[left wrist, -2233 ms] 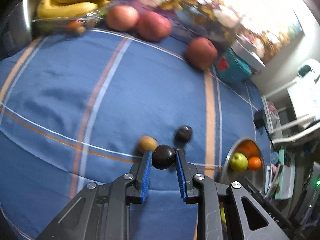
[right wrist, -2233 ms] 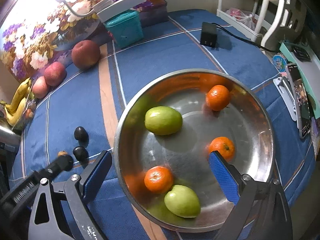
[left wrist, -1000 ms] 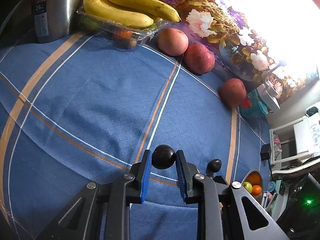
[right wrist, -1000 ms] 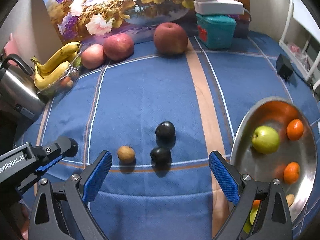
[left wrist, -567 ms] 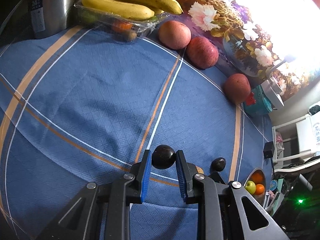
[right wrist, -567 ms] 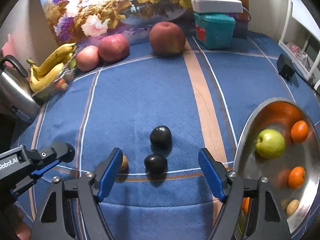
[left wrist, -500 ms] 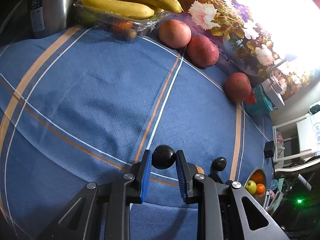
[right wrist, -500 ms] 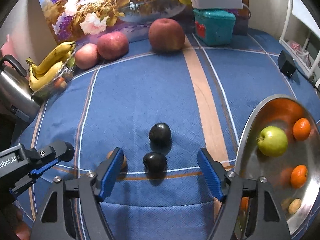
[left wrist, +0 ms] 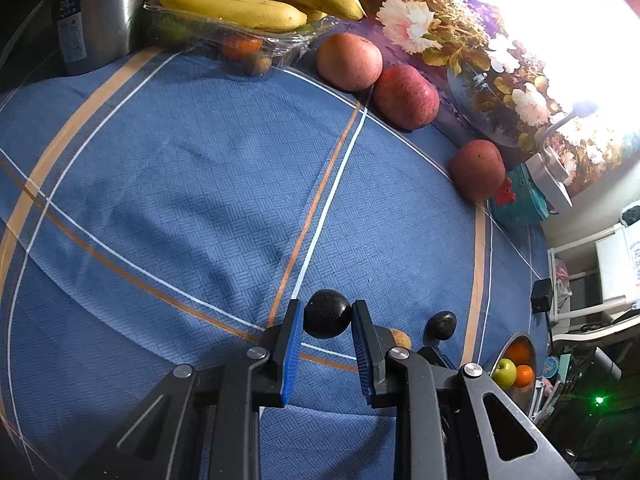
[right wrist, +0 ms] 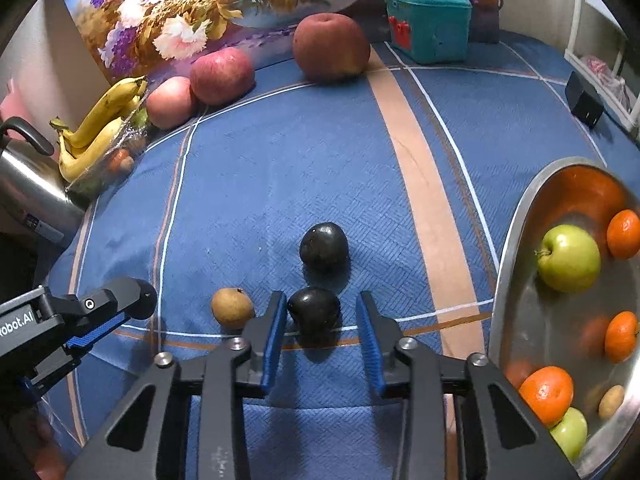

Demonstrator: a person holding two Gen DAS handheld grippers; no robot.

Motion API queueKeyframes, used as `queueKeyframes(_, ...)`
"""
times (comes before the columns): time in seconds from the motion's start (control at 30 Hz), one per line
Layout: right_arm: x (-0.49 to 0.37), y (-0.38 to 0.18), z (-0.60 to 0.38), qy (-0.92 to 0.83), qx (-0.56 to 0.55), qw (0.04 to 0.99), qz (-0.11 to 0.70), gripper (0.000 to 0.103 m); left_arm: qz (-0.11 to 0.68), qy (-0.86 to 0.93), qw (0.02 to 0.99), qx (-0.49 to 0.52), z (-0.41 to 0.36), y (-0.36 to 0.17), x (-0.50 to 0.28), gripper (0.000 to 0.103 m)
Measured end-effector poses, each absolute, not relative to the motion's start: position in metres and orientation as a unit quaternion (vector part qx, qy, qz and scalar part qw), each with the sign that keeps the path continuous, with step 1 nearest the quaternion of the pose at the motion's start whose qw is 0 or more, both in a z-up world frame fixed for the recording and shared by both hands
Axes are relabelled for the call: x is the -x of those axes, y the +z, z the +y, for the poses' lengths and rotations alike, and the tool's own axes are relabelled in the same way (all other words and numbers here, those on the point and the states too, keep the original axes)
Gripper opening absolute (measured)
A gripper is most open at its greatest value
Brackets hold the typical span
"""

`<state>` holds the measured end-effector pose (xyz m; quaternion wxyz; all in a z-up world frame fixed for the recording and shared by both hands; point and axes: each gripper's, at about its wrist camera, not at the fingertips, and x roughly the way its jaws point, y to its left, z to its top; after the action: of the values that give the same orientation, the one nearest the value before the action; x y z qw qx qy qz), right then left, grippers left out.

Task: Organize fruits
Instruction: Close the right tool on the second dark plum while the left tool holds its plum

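Note:
My left gripper [left wrist: 323,322] is shut on a dark plum [left wrist: 327,313] and holds it above the blue cloth; it also shows at the left of the right wrist view [right wrist: 132,300]. My right gripper [right wrist: 322,312] is open, its jaws on either side of a second dark plum [right wrist: 314,310] lying on the cloth. A third dark plum [right wrist: 324,245] lies just beyond it. A small brown fruit [right wrist: 232,307] lies to the left. A steel bowl [right wrist: 520,280] at the right holds green apples [right wrist: 568,258] and oranges [right wrist: 622,234].
Three red apples [right wrist: 330,46] line the back by a flower picture. Bananas [right wrist: 100,128] on a plastic tray and a steel kettle [right wrist: 28,184] stand at the back left. A teal box [right wrist: 428,24] and black adapter [right wrist: 584,100] sit at the back right.
My right gripper has swung left from over the bowl, lowered around the near dark plum and narrowed its jaws. My left gripper has kept its plum and lifted back.

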<state>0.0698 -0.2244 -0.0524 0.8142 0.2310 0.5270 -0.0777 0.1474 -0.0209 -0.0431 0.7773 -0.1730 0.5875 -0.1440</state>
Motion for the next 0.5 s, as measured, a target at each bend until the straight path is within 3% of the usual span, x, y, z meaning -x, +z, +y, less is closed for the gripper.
queueKeyframes(0.5, -0.063, -0.031, -0.227, -0.088, -0.221, 0.828, 0.508, 0.027, 0.579, -0.151, 0.785, 0.162, -0.023, -0.035, -0.145, 0.026)
